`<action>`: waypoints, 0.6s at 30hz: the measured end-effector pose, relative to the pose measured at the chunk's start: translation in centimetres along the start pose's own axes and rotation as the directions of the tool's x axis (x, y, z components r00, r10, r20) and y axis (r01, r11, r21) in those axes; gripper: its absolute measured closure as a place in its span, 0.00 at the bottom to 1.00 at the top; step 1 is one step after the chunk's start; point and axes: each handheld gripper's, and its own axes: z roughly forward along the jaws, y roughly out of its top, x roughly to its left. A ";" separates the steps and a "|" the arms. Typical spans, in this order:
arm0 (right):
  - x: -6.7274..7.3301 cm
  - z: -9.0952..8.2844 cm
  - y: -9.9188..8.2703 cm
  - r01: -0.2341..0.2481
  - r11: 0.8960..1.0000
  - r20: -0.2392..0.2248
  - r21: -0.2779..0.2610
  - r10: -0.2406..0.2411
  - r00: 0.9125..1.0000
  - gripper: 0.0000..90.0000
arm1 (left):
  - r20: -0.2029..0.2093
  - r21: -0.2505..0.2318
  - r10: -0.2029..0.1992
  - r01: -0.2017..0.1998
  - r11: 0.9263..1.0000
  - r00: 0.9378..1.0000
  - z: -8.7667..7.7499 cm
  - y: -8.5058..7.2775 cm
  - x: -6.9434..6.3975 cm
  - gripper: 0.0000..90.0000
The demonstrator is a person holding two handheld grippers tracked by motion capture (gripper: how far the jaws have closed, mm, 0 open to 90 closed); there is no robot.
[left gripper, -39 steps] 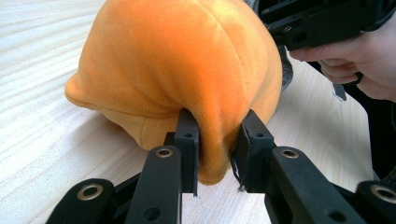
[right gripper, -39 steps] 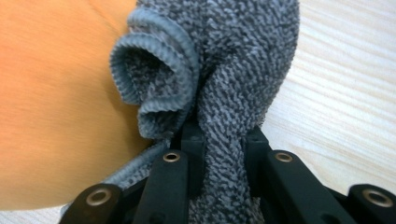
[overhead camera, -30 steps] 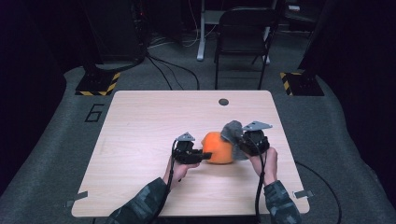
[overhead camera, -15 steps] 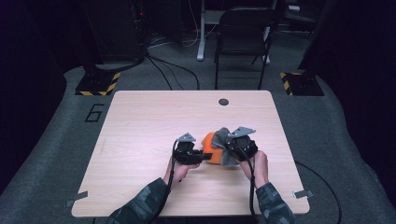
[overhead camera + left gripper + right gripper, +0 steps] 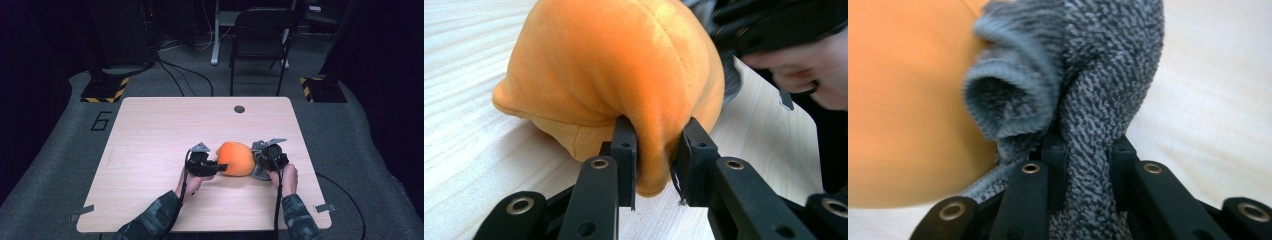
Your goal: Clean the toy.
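Our right gripper (image 5: 261, 161) has dropped to the orange plush (image 5: 235, 158)'s right flank, clamped on grey fabric (image 5: 1098, 90), while our left gripper (image 5: 220, 167) pinches the plush's left fold mid-table (image 5: 150, 130); we should draw apart evenly.

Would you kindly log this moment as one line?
left gripper: shut on orange plush toy | right gripper: shut on grey knitted cloth | wooden table
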 end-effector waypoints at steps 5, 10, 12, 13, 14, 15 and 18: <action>-0.5 -0.5 0.3 -0.003 1.000 0.019 -0.005 0.003 1.000 0.84 | -0.002 0.002 0.004 -0.004 1.000 1.000 -0.1 0.0 0.0 0.81; 0.9 -5.5 2.1 0.022 0.984 0.029 -0.179 -0.017 0.999 0.84 | -0.007 0.000 0.014 -0.014 1.000 1.000 -0.1 0.0 -0.1 0.81; 2.5 -7.2 2.9 0.064 0.969 -0.003 -0.240 -0.067 0.998 0.84 | -0.005 0.002 0.018 -0.018 1.000 1.000 -0.1 0.1 -0.1 0.81; 3.5 -7.7 3.1 0.090 0.959 -0.024 -0.269 -0.100 0.995 0.84 | -0.007 0.001 0.018 -0.018 1.000 1.000 -0.1 0.0 -0.1 0.81; 4.5 -7.9 3.3 0.111 0.953 -0.050 -0.283 -0.130 0.990 0.84 | -0.007 0.001 0.018 -0.018 1.000 1.000 -0.1 0.0 -0.1 0.81; 5.5 -8.0 3.4 0.128 0.945 -0.070 -0.300 -0.155 0.985 0.84 | -0.008 0.003 0.020 -0.020 1.000 1.000 -0.1 0.0 -0.1 0.81; 7.3 -6.9 3.4 0.169 0.951 -0.082 -0.260 -0.196 0.977 0.84 | -0.010 0.005 0.009 -0.009 1.000 1.000 -0.1 0.0 0.0 0.81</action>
